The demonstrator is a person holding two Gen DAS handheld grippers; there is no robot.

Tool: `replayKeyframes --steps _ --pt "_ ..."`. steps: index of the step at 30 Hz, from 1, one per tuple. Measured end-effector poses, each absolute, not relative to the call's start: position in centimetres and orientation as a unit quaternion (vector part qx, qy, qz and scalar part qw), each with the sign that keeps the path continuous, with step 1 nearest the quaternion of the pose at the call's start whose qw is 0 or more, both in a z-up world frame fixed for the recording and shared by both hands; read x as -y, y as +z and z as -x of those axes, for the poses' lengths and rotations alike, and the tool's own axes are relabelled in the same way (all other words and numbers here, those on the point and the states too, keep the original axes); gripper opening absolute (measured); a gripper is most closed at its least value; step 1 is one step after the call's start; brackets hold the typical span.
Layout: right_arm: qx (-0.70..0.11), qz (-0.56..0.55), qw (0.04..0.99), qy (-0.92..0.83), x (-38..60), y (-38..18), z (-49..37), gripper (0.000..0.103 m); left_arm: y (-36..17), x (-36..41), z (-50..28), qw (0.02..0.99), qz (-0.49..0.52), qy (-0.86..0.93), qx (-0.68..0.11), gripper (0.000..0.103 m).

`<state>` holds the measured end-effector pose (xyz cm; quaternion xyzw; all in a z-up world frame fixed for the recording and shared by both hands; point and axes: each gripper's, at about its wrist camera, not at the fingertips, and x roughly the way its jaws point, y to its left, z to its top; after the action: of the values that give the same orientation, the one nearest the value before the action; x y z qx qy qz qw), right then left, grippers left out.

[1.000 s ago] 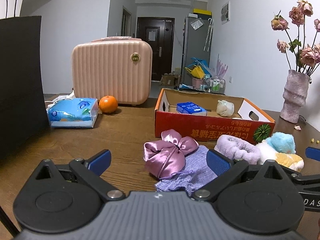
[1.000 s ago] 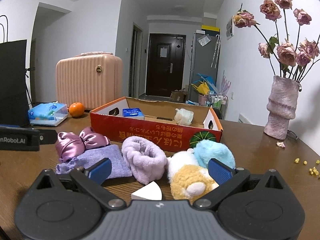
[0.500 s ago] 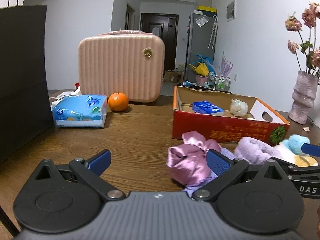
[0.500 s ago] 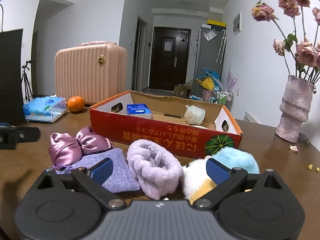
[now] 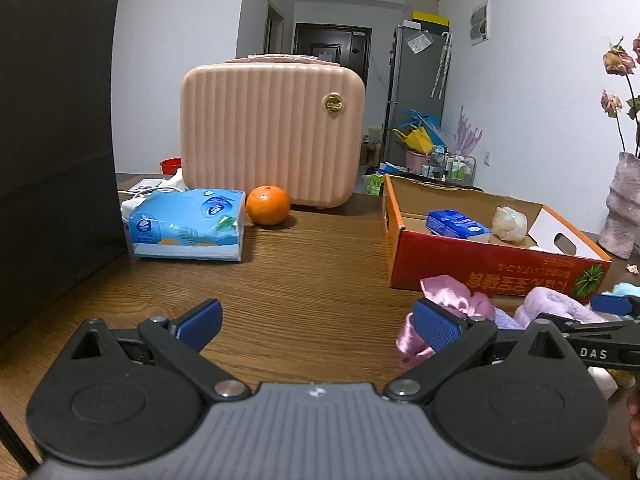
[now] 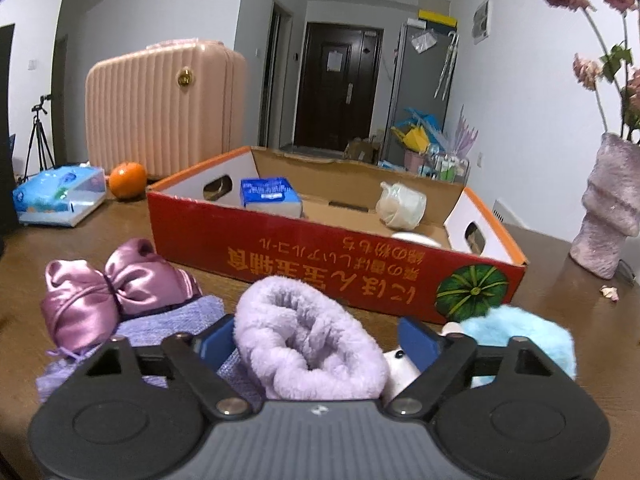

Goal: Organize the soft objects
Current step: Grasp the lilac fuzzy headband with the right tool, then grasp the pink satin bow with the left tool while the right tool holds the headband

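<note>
Wooden table (image 5: 312,280), hallway behind. Left gripper (image 5: 316,322) has slid left off the bow (image 6: 116,284); jaws spread, nothing between, bow now just beside its right finger. Right gripper (image 6: 320,340) has advanced and has just been closing around the lilac fluffy roll (image 6: 308,344) near the front edge; pads not clearly pressing yet. Box (image 6: 280,256) sits just behind; likely pickup next.
</note>
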<state>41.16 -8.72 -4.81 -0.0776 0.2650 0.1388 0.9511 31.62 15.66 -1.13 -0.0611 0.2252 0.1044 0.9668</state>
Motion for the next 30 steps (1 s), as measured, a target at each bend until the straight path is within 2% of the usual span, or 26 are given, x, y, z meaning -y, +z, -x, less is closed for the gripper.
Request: replayKeyframes --steps 2,5,8,10,13,19,30 --pt "-0.271 0.079 0.949 0.141 8.6 -5.0 -41.6 0.079 -1.2 -15.9 -31.6 0.967 0.06 0.105 -0.225 0.103" --pt "-0.281 0.078 0.945 0.15 8.4 -5.3 -42.1 0.068 -1.2 -16.2 -31.5 0.966 0.059 0.107 -0.226 0.103" --pt "-0.287 0.077 0.942 0.156 8.3 -5.6 -42.3 0.055 -1.2 -16.6 -31.4 0.966 0.065 0.109 -0.227 0.103" --pt "-0.285 0.076 0.942 0.16 8.3 -5.5 -42.1 0.037 -1.2 -16.6 -31.3 0.965 0.066 0.11 -0.227 0.103" --pt "-0.281 0.079 0.943 0.159 8.4 -5.5 -42.0 0.029 -1.3 -16.5 -31.3 0.965 0.065 0.111 -0.227 0.103" --pt "-0.274 0.072 0.946 0.158 8.7 -5.4 -41.7 0.025 -1.4 -17.0 -31.3 0.964 0.073 0.117 -0.228 0.103" --pt "-0.236 0.052 0.959 0.151 10.0 -4.0 -40.0 0.025 -1.5 -17.0 -31.6 0.962 0.078 0.131 -0.226 0.103"
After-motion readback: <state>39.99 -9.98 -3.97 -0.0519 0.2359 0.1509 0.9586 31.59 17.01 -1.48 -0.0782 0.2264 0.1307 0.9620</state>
